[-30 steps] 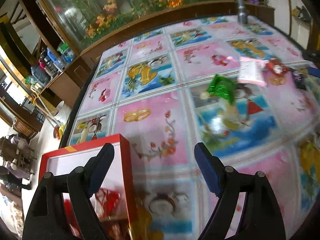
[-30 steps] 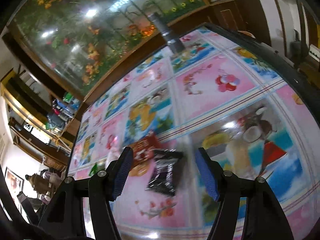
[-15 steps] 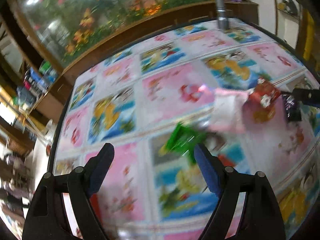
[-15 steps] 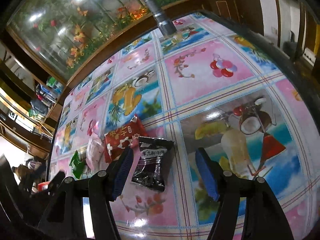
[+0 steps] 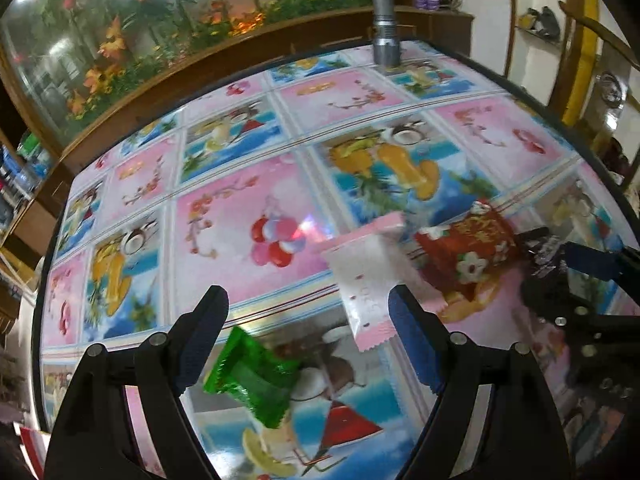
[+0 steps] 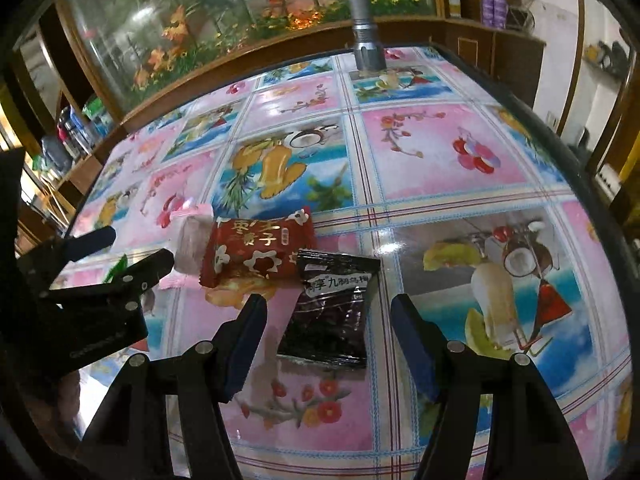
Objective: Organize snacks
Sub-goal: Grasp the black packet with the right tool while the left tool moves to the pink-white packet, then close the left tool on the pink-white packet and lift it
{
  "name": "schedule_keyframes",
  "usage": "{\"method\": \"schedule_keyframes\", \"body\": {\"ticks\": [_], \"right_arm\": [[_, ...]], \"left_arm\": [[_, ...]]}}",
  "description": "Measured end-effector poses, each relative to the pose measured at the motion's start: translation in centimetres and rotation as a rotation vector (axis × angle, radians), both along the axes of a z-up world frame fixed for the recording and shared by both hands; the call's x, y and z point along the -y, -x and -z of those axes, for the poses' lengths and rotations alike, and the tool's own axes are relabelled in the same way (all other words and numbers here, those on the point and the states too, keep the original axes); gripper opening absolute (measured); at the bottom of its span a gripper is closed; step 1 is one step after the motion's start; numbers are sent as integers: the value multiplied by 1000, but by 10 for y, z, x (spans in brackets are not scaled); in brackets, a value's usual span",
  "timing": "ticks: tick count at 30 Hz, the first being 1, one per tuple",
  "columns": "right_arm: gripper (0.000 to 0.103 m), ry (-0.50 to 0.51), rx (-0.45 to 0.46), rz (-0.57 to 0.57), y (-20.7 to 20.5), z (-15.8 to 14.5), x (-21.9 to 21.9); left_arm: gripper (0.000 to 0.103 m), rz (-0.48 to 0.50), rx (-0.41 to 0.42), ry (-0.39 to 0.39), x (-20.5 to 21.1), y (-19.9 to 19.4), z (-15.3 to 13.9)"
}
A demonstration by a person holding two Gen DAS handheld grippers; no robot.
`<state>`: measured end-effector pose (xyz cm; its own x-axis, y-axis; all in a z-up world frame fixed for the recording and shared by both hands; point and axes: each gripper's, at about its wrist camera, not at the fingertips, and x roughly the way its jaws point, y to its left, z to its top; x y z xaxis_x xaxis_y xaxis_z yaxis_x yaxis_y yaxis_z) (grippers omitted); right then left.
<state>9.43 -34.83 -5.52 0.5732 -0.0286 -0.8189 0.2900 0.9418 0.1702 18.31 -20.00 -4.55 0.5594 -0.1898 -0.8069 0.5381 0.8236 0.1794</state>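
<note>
Both tongs gape empty: left tongs [image 5: 308,328] over crinkly green packet [image 5: 256,380], right tongs [image 6: 326,328] over glossy black sachet [image 6: 332,312].

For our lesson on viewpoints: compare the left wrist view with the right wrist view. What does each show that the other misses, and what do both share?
Only the left wrist view shows the whole green packet, lying below its open jaws. Only the right wrist view shows the whole black packet, flat between its open jaws. Both share the red packet, the pink-and-white packet, the grey flashlight and the patterned table.
</note>
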Motion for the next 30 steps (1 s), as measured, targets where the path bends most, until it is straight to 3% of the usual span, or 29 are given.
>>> {"method": "schedule_keyframes", "body": {"ticks": [4, 7, 9, 16, 22, 23, 28, 30], "right_arm": [[63, 85, -5, -4, -1, 2, -9], [49, 203, -17, -17, -2, 4, -20], [41, 199, -8, -30, -1, 3, -22], [39, 202, -10, -35, -1, 3, -22], [40, 191, -17, -32, -3, 3, -22], [40, 190, -18, -32, -3, 3, -22], [40, 190, -18, -32, -2, 3, -21], [40, 189, -18, -33, -2, 3, -21]], "left_arm": [[83, 26, -24, 31, 7, 0, -1], [83, -10, -73, 50, 11, -7, 5], [82, -52, -105, 57, 12, -13, 10], [82, -200, -186, 139, 6, -30, 19], [82, -217, -163, 154, 6, -32, 21], [81, -213, -161, 157, 6, -32, 21], [47, -175, -156, 200, 7, -27, 15], [40, -146, -154, 202, 10, -23, 14]]}}
